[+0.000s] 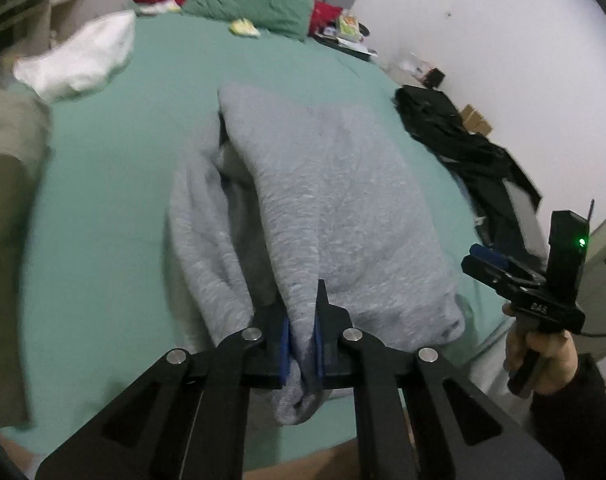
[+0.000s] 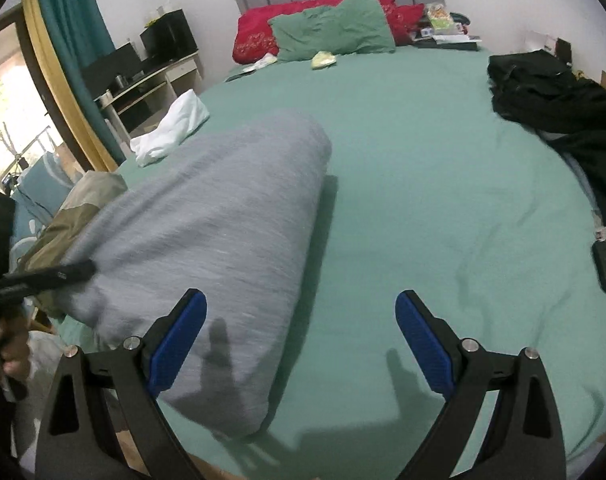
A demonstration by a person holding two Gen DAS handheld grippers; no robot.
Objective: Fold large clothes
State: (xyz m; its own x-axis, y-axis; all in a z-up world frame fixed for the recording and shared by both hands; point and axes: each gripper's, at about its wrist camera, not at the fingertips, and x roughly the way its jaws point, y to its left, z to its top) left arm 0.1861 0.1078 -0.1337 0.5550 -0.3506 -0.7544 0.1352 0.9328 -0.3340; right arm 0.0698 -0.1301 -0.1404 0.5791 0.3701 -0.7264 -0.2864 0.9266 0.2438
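Left gripper (image 1: 301, 334) fingers clamp the grey garment (image 1: 323, 200); right gripper (image 2: 301, 334) fingers wide apart, empty — a one-sided lift may unravel the fold.

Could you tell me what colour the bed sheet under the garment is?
The bed sheet is plain teal green, clearest in the right wrist view.

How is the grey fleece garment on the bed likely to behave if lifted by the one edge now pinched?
The grey fleece garment will probably sag: it already drapes in soft folds from the left tool shut on its edge. Thick and bulky, it likely carries some weight. The nap should resist slipping, though one pinch point may let it swing over the green sheet.
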